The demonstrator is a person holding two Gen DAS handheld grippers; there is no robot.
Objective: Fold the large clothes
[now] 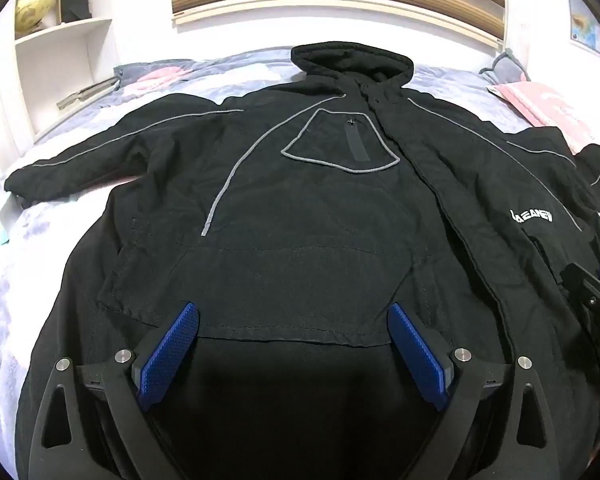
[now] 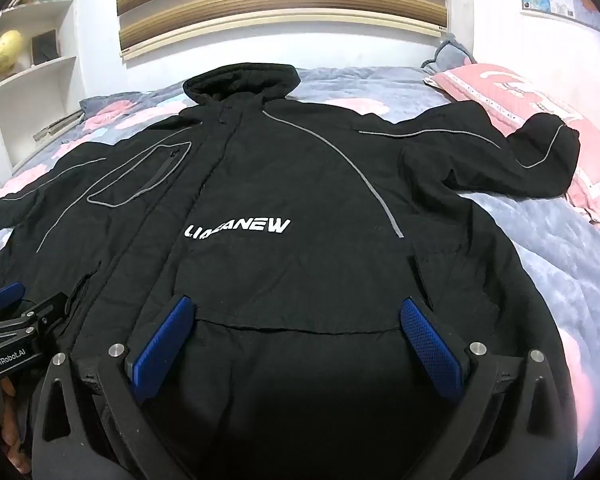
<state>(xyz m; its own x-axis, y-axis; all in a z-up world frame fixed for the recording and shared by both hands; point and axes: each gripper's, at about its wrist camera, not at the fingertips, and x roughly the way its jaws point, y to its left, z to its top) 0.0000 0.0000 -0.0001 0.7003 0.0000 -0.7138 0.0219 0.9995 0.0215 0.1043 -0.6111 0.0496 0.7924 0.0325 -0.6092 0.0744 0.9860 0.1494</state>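
A black hooded jacket [image 2: 284,184] lies face-up across the bed [image 2: 560,248], sleeves toward its side edges. "GenRobot.AI" marks the left gripper [image 1: 294,316], spread wide; "LIAOANEW", partly creased, crosses the chest; the right gripper [image 2: 298,312] gapes empty. A pink pillow [image 2: 540,120] sits under the right cuff.

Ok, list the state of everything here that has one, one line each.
Black jacket: spread flat, front up, unfolded.
Hood: lying flat, away from the cameras.
Chest pocket zip: closed.
Left tongs: open, over the hem, holding nothing.
Right tongs: open, over the hem, holding nothing.
Window blind: lowered.
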